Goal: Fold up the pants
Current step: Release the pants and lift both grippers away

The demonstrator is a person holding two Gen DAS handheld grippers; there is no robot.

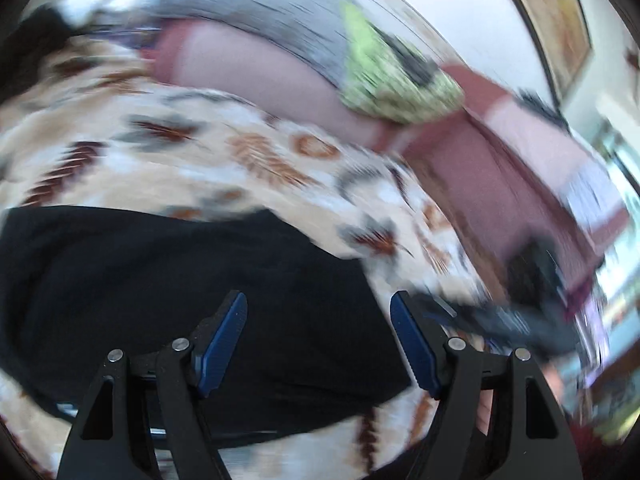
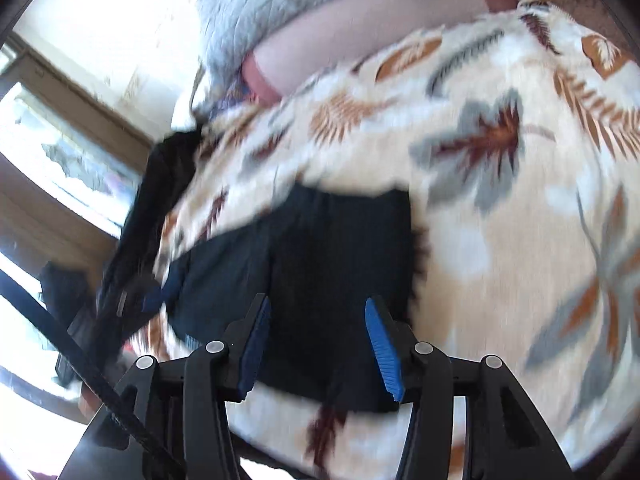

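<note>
**Both grippers open above the black pants**

Looking down from the left wrist view: left gripper (image 1: 318, 344) at the bottom of the frame, blue pads (image 1: 222, 344) spread wide, gripping nothing. Lying just beyond them across the lower left: the black pants (image 1: 160, 292), resting flat on a cream leaf-patterned blanket (image 1: 200, 152). Showing past the blanket, toward the upper centre (all smeared by motion blur): a pink sheet (image 1: 256, 76), a green patterned cushion (image 1: 384, 80) and a grey quilted pillow (image 1: 272, 8).

Looking down from the right wrist view: right gripper (image 2: 318, 346) at the bottom centre, jaws parted and empty. Sitting straight ahead in mid-frame: the pants (image 2: 320, 264), folded into a rough rectangle on the blanket (image 2: 500, 240). Trailing off the blanket's left edge: another dark garment (image 2: 160, 192).
</note>
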